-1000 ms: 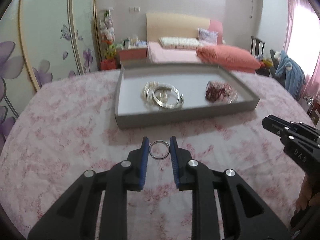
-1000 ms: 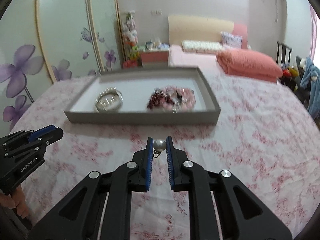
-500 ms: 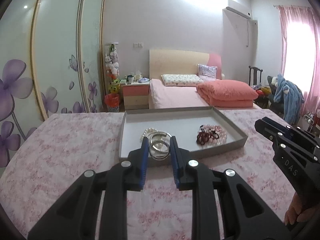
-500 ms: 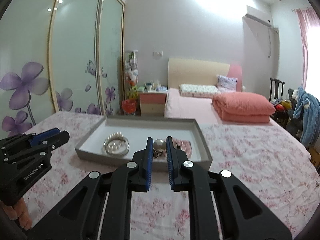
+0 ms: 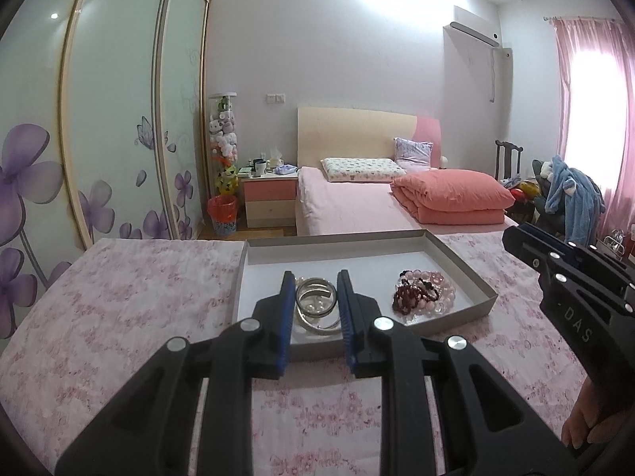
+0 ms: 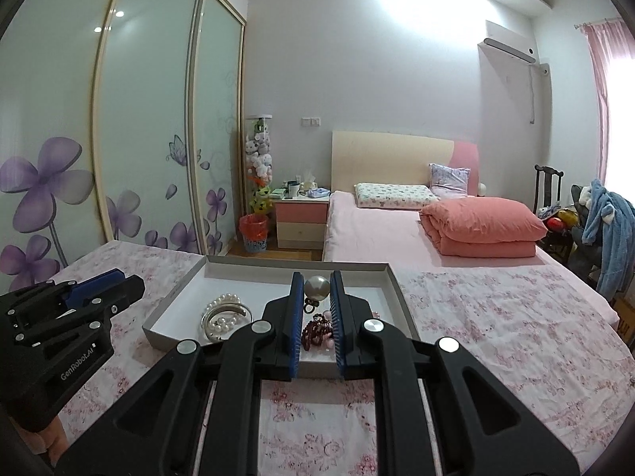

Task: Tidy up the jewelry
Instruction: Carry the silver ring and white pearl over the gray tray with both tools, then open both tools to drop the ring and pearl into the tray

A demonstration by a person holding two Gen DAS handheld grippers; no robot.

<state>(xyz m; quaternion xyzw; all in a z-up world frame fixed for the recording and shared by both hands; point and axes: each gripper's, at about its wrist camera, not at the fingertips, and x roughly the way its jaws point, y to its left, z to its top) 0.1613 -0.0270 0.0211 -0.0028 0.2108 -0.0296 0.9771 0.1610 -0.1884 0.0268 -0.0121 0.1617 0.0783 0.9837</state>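
Left gripper (image 5: 316, 297): jaws closed on a silver ring (image 5: 316, 294), held upright between the blue pads, its open face toward the camera. Right gripper (image 6: 316, 297): jaws closed on a pearl pendant (image 6: 316, 288), the pearl pinched near the fingertips with a small dark fitting hanging below it.

Both pieces are carried clear of the pink floral cloth (image 5: 119, 317) — neither touches it. The grey tray (image 5: 464, 273) lies directly ahead of and below both sets of jaws, its near wall just beyond the fingertips in each view.

Tray contents relative to the jaws: the silver bangles with pearls (image 6: 226, 313) sit straight ahead of the left jaws and left of the right jaws; the red and pink bead bracelets (image 5: 422, 297) sit right of the left jaws and straight ahead of, and under, the right jaws.

Judgement: each gripper is aligned with its own kind. Each release calls for a short forward-and-down move over the near wall. Neither gripper appears clearly nearer.
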